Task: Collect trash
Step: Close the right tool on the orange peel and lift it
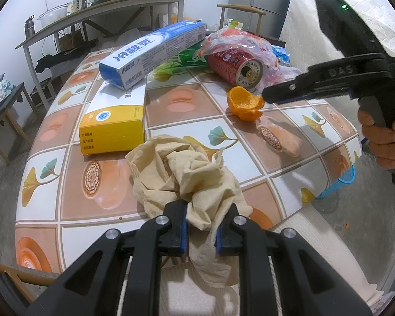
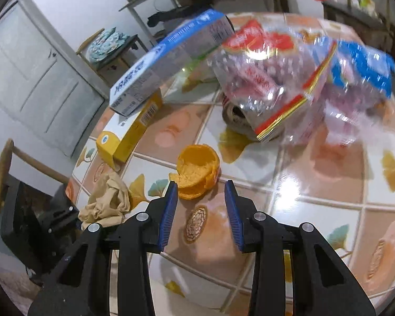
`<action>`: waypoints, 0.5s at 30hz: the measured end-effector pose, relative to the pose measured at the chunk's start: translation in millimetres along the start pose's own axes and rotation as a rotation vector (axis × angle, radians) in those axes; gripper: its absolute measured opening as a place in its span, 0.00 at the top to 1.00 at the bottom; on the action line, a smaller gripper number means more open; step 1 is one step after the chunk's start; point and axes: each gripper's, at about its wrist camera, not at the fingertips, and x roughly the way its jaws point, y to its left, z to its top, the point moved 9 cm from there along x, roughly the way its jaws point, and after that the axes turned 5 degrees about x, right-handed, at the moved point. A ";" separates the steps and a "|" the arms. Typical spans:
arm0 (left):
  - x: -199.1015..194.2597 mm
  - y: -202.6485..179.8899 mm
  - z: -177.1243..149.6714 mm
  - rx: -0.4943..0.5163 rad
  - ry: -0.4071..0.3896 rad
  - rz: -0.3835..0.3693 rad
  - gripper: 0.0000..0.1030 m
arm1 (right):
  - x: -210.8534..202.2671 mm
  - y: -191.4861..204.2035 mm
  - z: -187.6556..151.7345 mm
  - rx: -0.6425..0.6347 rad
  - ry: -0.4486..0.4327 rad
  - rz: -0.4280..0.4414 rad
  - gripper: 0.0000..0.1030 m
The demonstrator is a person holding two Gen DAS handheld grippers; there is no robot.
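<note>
Left gripper (image 1: 201,230) clamped on crumpled tissue (image 1: 187,173) at near table edge (image 1: 329,197). Right gripper (image 2: 200,212) parted, empty; orange peel (image 2: 197,169) just ahead of tips, bare tabletop between jaws.

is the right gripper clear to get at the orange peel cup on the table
Probably yes. The right gripper has its jaws open and empty, just short of the hollow orange peel cup, with only bare tablecloth between. The red drink can and the crinkled plastic wrapper lie behind it.
</note>
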 end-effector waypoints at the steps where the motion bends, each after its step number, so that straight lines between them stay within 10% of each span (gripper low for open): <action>1: 0.0 0.0 0.1 0.001 -0.001 0.000 0.86 | 3.7 -0.1 0.4 0.015 0.004 0.005 0.65; 15: 0.3 0.4 0.0 -0.003 -0.002 -0.002 0.86 | 24.4 -3.8 0.2 0.072 0.024 -0.033 0.83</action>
